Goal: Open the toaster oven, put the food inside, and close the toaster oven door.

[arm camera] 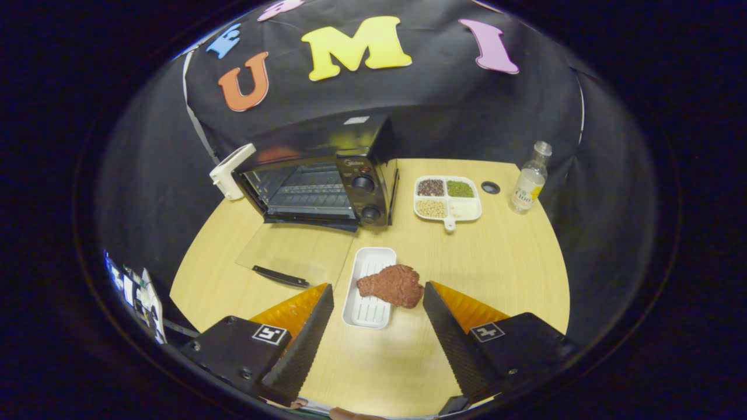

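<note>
A black toaster oven (327, 178) stands at the back left of the wooden table (502, 274). Its glass door (289, 254) lies folded down flat toward me, dark handle (281, 276) at the near edge, and the wire rack inside shows. A brown slab of meat (392, 284) rests half on a white ribbed tray (367, 291), overhanging its right rim. My gripper (378, 297) is open, wide apart, a little above the table. The tray and meat sit between the fingertips and just ahead of them, untouched.
A white divided dish (447, 199) of beans and grains sits right of the oven. Further right are a small dark disc (491, 187) and a clear bottle (530, 178). A white box (229, 171) stands by the oven's left side.
</note>
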`<state>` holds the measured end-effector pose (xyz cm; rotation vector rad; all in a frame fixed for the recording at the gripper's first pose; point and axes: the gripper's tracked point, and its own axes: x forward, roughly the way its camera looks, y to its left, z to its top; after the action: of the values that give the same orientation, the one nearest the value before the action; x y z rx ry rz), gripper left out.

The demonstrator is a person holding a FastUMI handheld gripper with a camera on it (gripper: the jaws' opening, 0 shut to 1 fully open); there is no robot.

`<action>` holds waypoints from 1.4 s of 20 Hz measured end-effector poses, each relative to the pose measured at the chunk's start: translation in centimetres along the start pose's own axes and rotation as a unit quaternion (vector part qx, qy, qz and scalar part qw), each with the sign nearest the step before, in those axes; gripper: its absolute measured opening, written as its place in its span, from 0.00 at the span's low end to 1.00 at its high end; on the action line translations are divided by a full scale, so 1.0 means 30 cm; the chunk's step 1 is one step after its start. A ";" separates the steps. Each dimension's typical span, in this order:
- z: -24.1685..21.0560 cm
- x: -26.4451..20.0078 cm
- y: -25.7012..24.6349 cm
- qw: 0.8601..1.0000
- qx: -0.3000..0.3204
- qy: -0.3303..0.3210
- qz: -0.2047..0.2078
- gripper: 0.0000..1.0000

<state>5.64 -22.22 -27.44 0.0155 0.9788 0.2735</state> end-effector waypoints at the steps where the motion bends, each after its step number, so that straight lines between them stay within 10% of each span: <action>1: -0.017 0.035 -0.030 1.000 0.005 0.018 0.007 0.99; 8: -0.102 0.229 -0.101 0.990 0.100 0.065 0.080 0.79; 12: -0.095 0.185 -0.020 0.983 0.126 0.048 0.122 0.16; 19: -0.029 -0.031 0.095 0.998 -0.009 -0.037 0.045 0.10; 28: 0.060 -0.175 0.415 0.981 -0.110 -0.157 -0.028 0.09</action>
<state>1.59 -11.22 -20.46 -0.1659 0.6304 0.3148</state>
